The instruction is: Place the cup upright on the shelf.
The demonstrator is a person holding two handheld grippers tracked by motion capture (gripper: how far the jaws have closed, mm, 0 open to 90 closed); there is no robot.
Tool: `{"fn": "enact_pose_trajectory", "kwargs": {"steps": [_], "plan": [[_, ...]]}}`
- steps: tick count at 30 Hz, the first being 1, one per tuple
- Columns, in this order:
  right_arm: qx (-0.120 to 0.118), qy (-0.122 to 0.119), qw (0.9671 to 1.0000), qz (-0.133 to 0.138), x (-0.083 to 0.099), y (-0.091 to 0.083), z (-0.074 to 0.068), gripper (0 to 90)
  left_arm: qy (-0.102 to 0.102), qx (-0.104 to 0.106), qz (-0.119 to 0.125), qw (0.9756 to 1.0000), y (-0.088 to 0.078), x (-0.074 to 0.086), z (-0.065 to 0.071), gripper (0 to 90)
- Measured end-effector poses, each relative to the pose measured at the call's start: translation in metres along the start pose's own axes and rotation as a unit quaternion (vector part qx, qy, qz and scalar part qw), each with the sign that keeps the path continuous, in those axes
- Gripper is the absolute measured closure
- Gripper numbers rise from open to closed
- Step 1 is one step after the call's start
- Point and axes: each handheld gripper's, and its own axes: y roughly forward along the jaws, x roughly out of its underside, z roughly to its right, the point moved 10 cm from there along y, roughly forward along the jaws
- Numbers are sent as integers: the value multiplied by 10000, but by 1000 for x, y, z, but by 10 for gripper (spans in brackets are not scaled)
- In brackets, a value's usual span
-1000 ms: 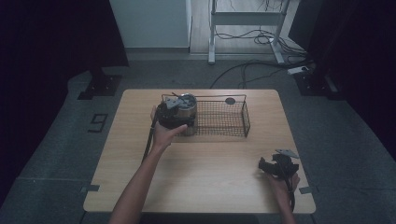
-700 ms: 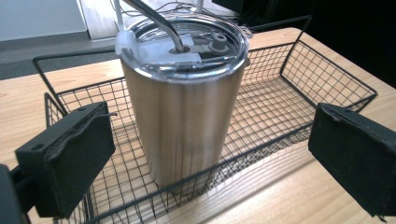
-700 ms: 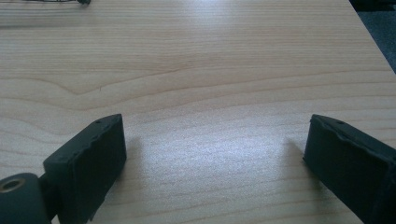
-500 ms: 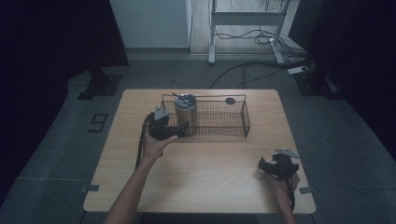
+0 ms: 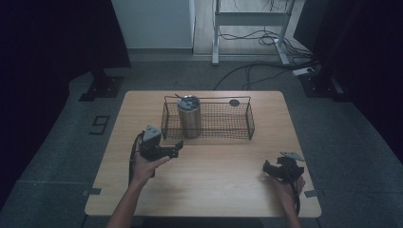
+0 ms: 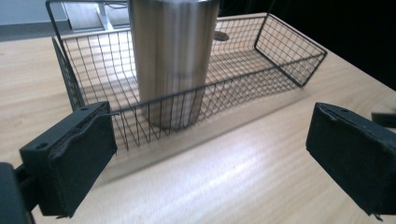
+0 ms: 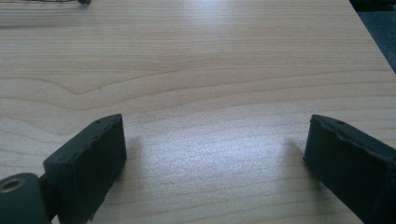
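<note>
because it stands upright in the left end of the black wire basket, the steel tumbler can be reached only from above the rim or across the low wire wall, which crosses the lower part of its body in the left gripper view. the tumbler looks like brushed stainless steel, stiff and not fragile, probably moderately heavy if it is double-walled, and its smooth round side is likely to be slippery under flat pads, so a squeeze across the widest part of the body, above the wire wall and below the rim, seems the safest place to take it. a thin dark stick or straw seems to lean out of its mouth in the high view, though it is too small to be sure. the left gripper hovers over the wooden table just in front of the basket's left end, its jaws spread wide with nothing between them, pointing toward the tumbler. the right gripper sits low near the table's front right corner, well apart from the basket, and its jaws are also spread, with bare wood between them. a small dark round thing lies on the table beyond the basket's far wall.
</note>
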Motion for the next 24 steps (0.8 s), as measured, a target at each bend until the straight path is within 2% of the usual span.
{"fn": "enact_pose_trajectory", "kwargs": {"steps": [4,7,8,13,20,24], "plan": [[0,0,10000,1,0,0,0,54,26,-23,-20,10000,-6,12,0,12],[0,-1,10000,1,0,0,0,54,4,-56,-112,9999,-10,33,0,12],[0,-1,10000,1,0,0,0,54,4,-56,-112,9999,-10,33,0,14],[0,1,10000,1,0,0,0,54,-45,-59,-251,9997,-13,60,0,13],[0,0,10000,1,0,0,0,54,-76,-79,-390,9992,-12,80,-2,14],[-2,-2,10000,-1,0,0,0,54,-127,-89,-427,9990,-10,87,-2,20]]}}
